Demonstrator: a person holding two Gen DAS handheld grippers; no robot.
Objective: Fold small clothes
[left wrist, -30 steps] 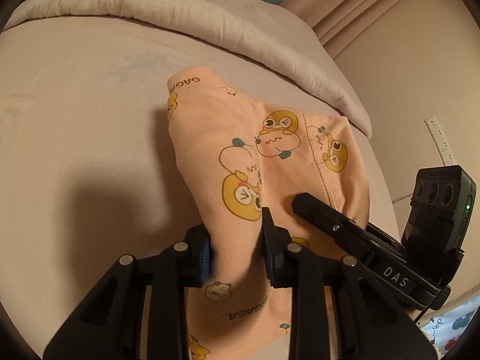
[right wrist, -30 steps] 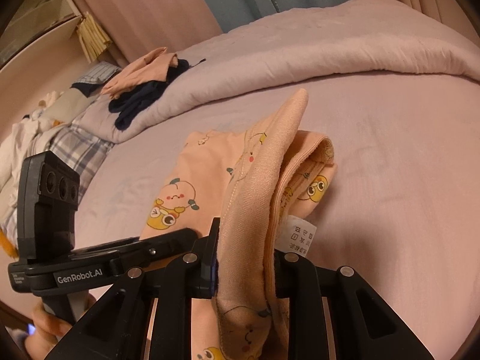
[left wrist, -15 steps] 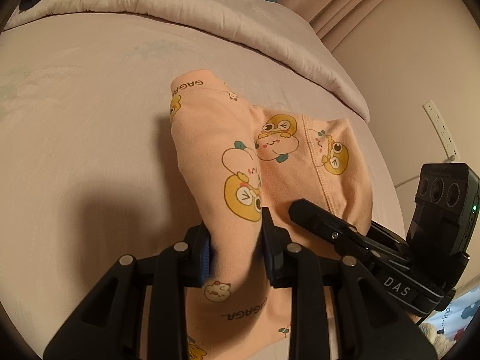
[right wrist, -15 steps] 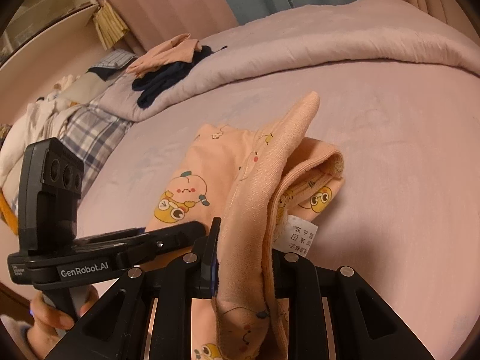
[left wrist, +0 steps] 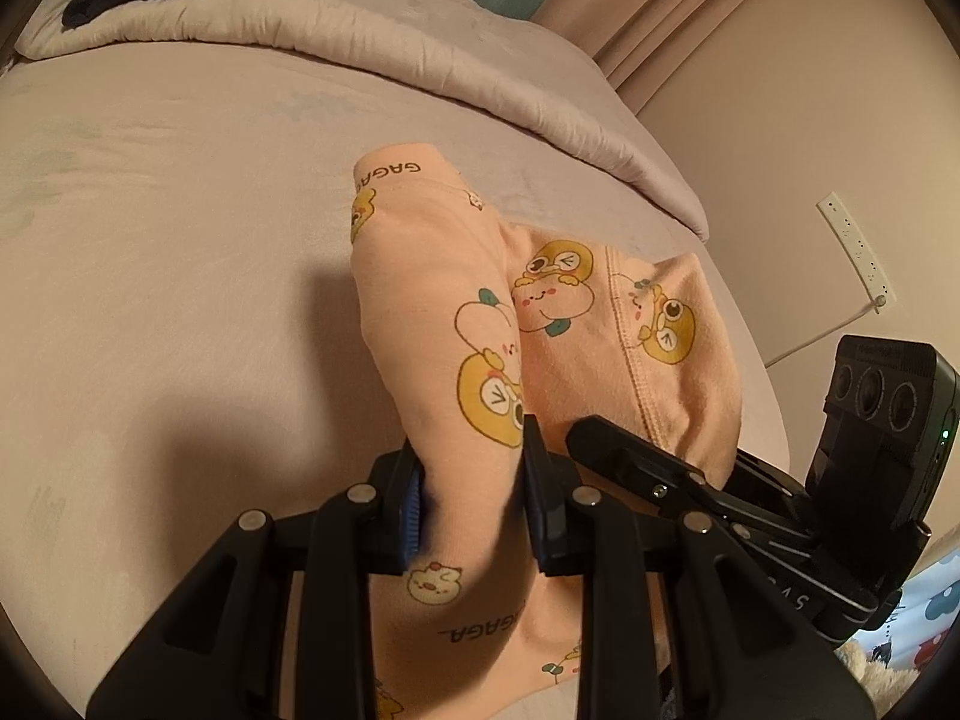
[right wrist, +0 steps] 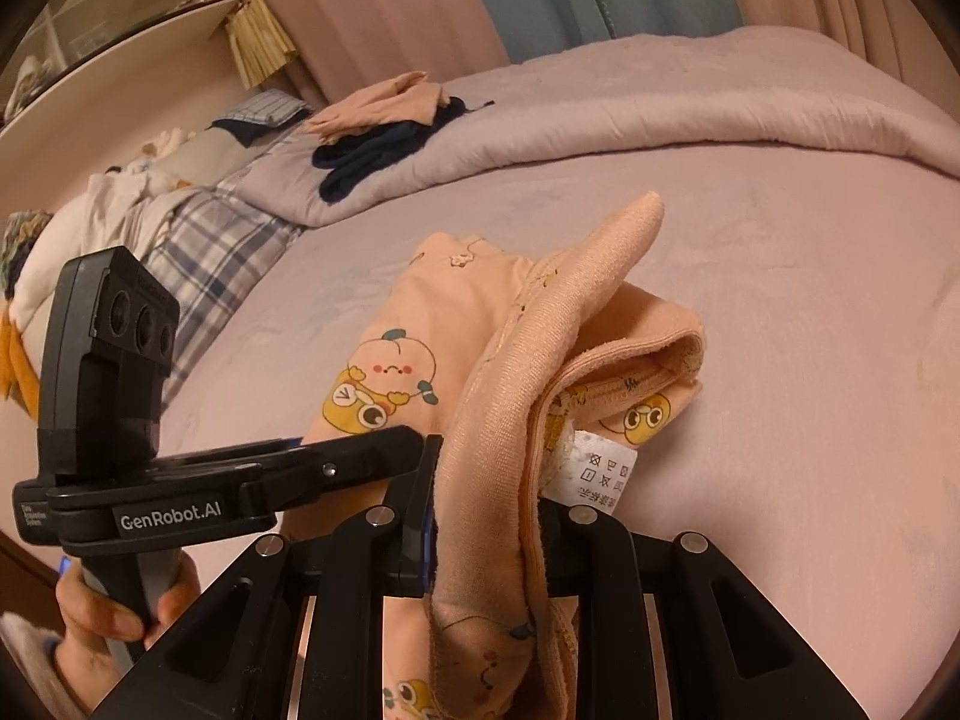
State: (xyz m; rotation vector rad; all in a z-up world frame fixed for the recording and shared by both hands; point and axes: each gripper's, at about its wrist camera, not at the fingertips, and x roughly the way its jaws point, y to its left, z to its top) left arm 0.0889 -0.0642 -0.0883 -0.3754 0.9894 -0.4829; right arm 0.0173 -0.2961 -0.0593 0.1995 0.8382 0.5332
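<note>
A small peach garment with yellow cartoon prints [left wrist: 432,312] lies partly folded on the bed sheet [left wrist: 150,240]. My left gripper [left wrist: 474,480] is shut on its near edge and holds a fold raised. My right gripper [right wrist: 486,492] is shut on the ribbed waistband side of the same garment [right wrist: 510,372], near a white care label [right wrist: 594,474]. The two grippers sit side by side; each shows in the other's view, the right gripper [left wrist: 690,474] and the left gripper [right wrist: 252,480].
A rolled duvet [left wrist: 420,42] runs along the far side of the bed, with dark and peach clothes [right wrist: 384,126] piled on it. A plaid cover [right wrist: 204,234] and more laundry lie at left. A wall with a power strip [left wrist: 852,252] stands at right.
Both grippers have moved slightly forward over the bed with the garment still held; the raised folds have shifted a little further away.
</note>
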